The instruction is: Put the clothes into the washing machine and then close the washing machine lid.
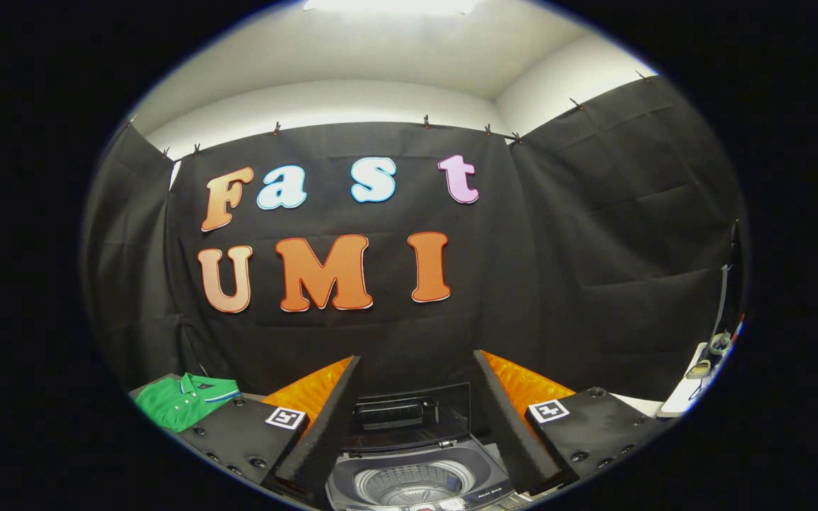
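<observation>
A small top-loading washing machine (412, 479) sits just ahead of and between my fingers, its drum bare inside. Its dark lid (409, 415) stands raised at the back. A green polo shirt (185, 399) with a striped collar lies folded on a dark surface to the left, beyond my left finger. My gripper (415, 419) is open, the two fingers (334, 419) spread wide on either side of the machine, with nothing between them.
The black cloth wall stands close behind the machine. At the far right, a white table edge (686, 397) carries a few small objects.
</observation>
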